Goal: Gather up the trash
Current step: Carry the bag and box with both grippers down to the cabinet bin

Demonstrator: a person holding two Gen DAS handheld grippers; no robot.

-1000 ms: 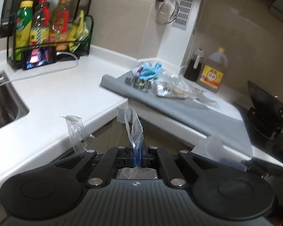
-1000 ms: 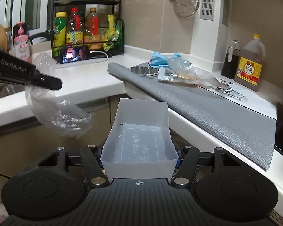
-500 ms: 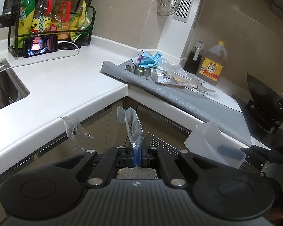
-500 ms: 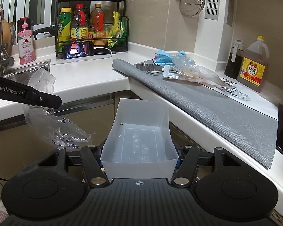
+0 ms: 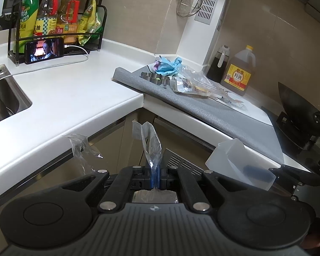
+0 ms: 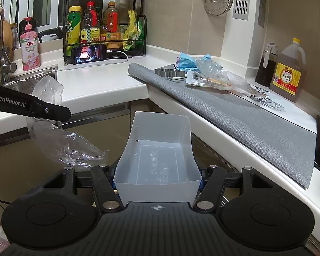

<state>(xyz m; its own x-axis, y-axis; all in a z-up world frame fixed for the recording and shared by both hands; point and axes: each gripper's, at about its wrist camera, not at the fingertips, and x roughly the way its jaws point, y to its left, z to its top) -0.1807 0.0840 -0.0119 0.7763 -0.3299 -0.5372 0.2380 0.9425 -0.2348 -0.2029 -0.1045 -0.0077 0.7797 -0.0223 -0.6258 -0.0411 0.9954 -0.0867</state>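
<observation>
My left gripper [image 5: 154, 178] is shut on a crumpled clear plastic bag [image 5: 150, 144] whose top sticks up between the pads. The right wrist view shows that gripper [image 6: 63, 113] at the left, with the bag [image 6: 71, 146] hanging below it. My right gripper [image 6: 157, 184] is shut on a translucent white plastic box [image 6: 157, 155], open side up and empty, in front of the cabinet. The left wrist view shows this box [image 5: 234, 162] at lower right. A trash pile [image 6: 211, 74] of blue scraps and clear wrappers lies on the grey mat [image 6: 234, 115].
The white L-shaped counter [image 5: 74, 93] has a sink [image 5: 2, 98] at the left. A black rack of bottles [image 6: 104, 23] and a lit phone [image 6: 89, 53] stand at the back. An oil jug [image 6: 288, 72], a dark bottle and a wok [image 5: 296, 108] are at the right.
In the right wrist view my left gripper and its bag have sunk slightly. The counter now looks a little farther away in both views. Both grips are unchanged.
</observation>
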